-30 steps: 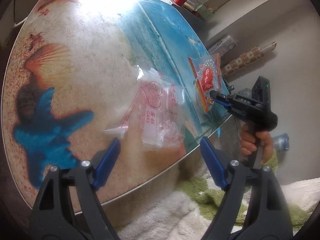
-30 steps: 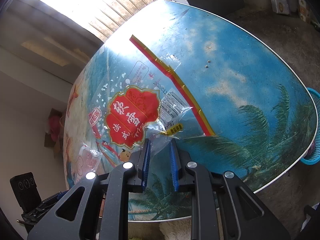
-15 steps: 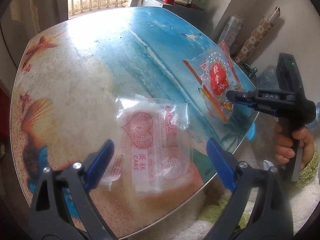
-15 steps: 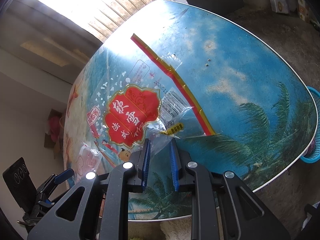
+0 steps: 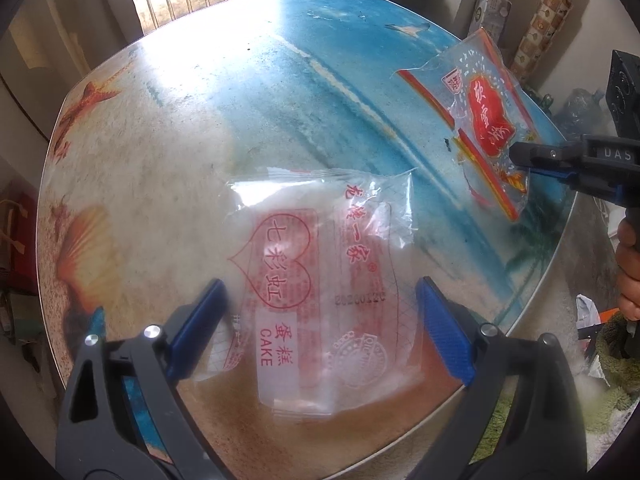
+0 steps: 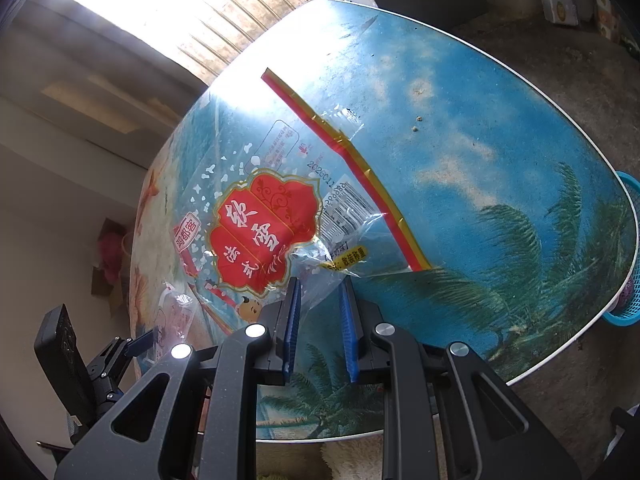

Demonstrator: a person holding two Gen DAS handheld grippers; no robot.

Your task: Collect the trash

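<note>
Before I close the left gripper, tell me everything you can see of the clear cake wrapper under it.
The cake wrapper is a thin, crinkled clear plastic packet, printed in red with a heart outline, Chinese characters, the word CAKE, a round seal and a stamped date code. It looks empty and lies flat on the table, near its closer edge on the sandy part of the print. The left gripper stands wide open over it, one finger on each side; no pad presses it.

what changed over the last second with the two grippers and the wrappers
The left gripper swung in over the clear cake wrapper, its jaws opening wider; they now straddle it without touching. The right gripper kept still, clamped on the corner of the red-label bag. Both wrappers lie where they were on the table.
</note>
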